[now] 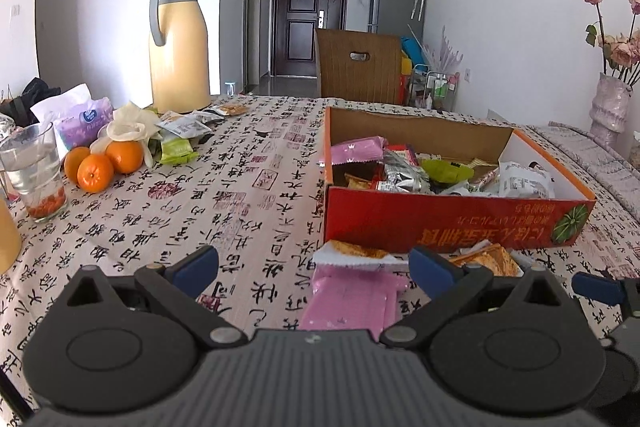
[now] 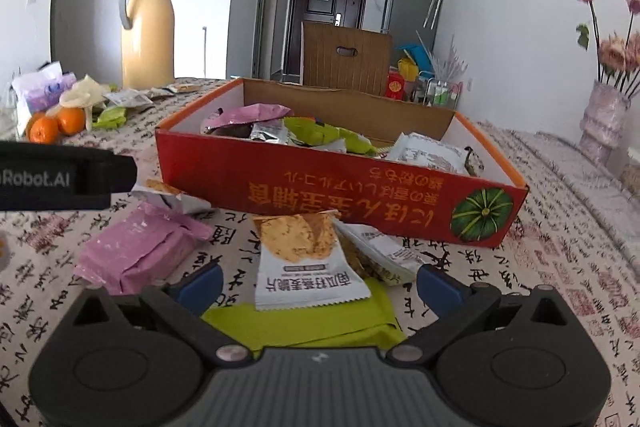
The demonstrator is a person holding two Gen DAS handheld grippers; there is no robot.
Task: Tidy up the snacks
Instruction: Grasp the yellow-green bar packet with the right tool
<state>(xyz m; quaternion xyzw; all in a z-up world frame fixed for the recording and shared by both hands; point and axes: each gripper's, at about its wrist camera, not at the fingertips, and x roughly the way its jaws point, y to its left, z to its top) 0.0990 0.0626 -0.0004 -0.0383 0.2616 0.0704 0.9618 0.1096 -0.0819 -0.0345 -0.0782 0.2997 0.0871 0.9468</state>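
My left gripper (image 1: 314, 267) gaped over the pink packet (image 1: 352, 303) at lower centre; my right gripper (image 2: 318, 285) gaped around the white cracker packet (image 2: 304, 267).

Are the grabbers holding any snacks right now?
No. The left gripper and the right gripper are both open, just above loose packets on the table, holding nothing.

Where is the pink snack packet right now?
The pink snack packet lies on the tablecloth just in front of the red box, between the open left gripper's fingers. In the right wrist view it sits left of the cracker packet.
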